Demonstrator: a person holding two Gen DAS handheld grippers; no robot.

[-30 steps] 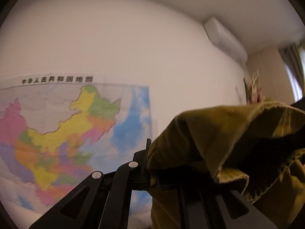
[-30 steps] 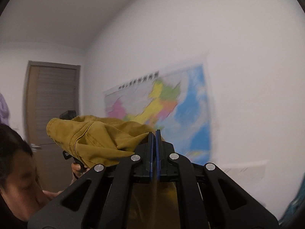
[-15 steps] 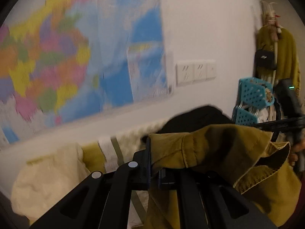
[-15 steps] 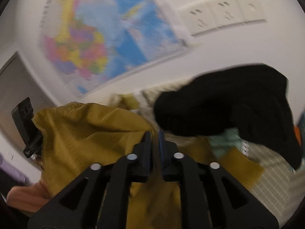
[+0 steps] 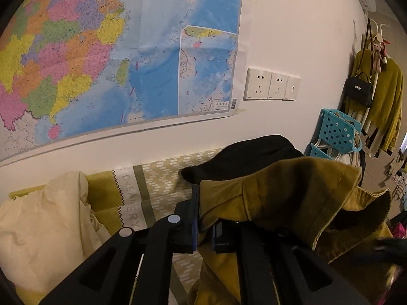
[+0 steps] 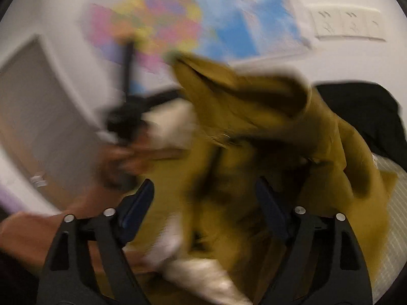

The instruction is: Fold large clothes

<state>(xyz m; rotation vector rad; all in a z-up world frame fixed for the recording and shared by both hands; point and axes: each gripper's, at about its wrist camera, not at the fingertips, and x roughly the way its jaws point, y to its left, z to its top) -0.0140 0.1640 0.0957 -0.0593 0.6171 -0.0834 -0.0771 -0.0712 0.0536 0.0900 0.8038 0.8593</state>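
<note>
While the left tool (image 5: 203,225) is clamped on a fold of the mustard-yellow cotton garment (image 5: 279,193), the right tool (image 6: 206,211) has its jaws spreading apart, and the same garment (image 6: 254,137) hangs loose between them, not pressed by either blue pad. The garment droops over a bed with a pale green patterned cover (image 5: 162,178), just in front of a black garment (image 5: 254,152) and near a crumpled cream cloth (image 5: 43,228). A colourful wall map (image 5: 114,50) and white wall sockets (image 5: 271,84) hang behind. The right wrist view is blurred.
</note>
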